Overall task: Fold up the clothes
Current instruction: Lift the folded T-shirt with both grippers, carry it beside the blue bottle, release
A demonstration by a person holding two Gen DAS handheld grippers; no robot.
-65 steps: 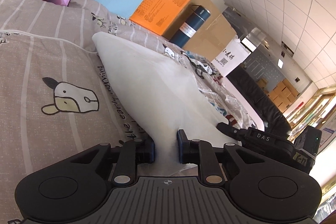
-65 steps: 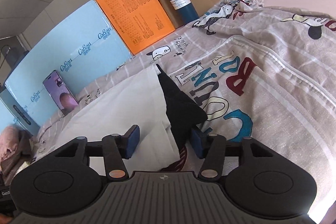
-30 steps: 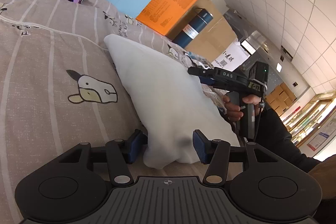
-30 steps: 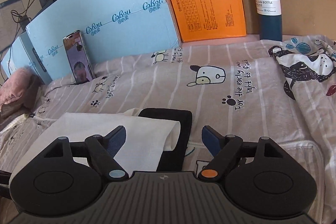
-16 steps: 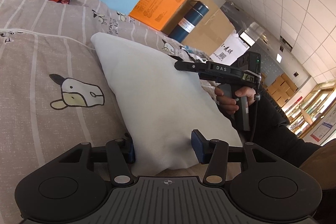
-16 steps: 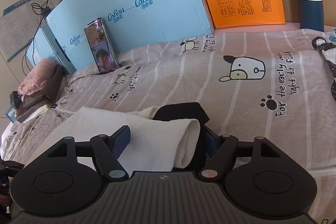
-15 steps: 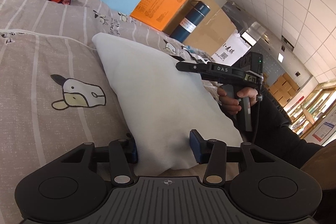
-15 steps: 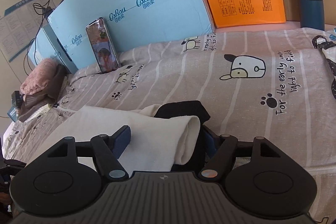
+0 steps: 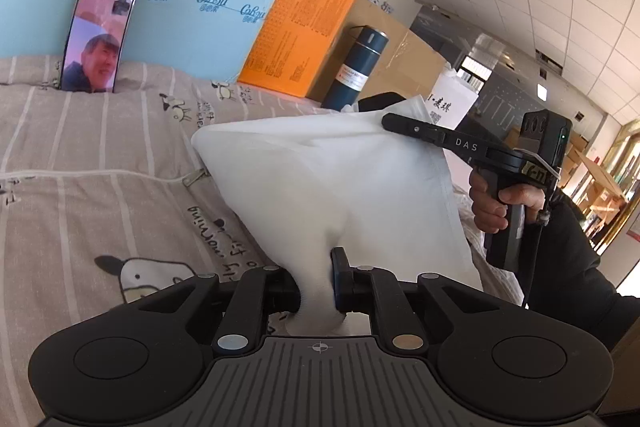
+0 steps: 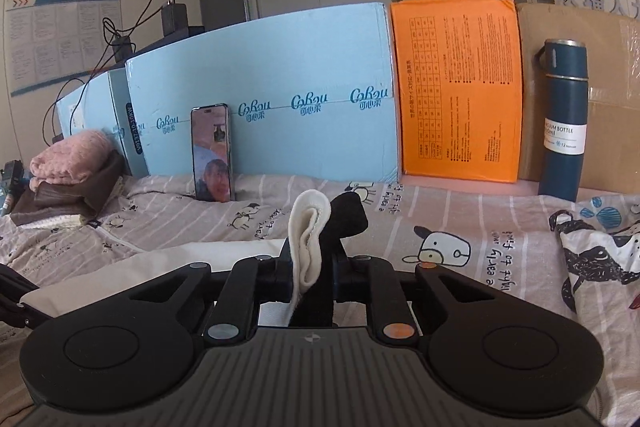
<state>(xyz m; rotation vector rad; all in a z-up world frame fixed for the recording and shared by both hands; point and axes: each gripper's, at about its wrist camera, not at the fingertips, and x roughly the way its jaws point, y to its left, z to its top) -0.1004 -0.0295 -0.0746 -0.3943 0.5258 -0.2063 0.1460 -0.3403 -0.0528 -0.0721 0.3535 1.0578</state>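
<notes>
Change since earlier: both pairs of fingers, spread around the cloth half a second ago, are now pinched onto it, and the white garment (image 9: 340, 187) has risen off the bed (image 9: 100, 195)
Left gripper (image 9: 316, 285): fingers narrow, holding a bunched near corner of the white cloth
Right gripper (image 10: 310, 277): fingers narrow, holding a cream-white edge together with a black layer (image 10: 348, 217) that sticks up between them
Where the garment is: stretched between the two grippers, its far end trailing toward the bed; in the right wrist view more of it lies flat at lower left
Weight: light by the look of how it hangs
Stiffness: soft and limp; it sags and billows between the holds
Slip: thin fabric may slide from a shallow pinch, and the black layer may part from the white
Where to hold: at corners or hems, deep in the fingers, both layers caught together, the edge between held taut
Nearby: phone (image 10: 212, 157) leaning on the blue box (image 10: 280, 115), well apart from the cloth
</notes>
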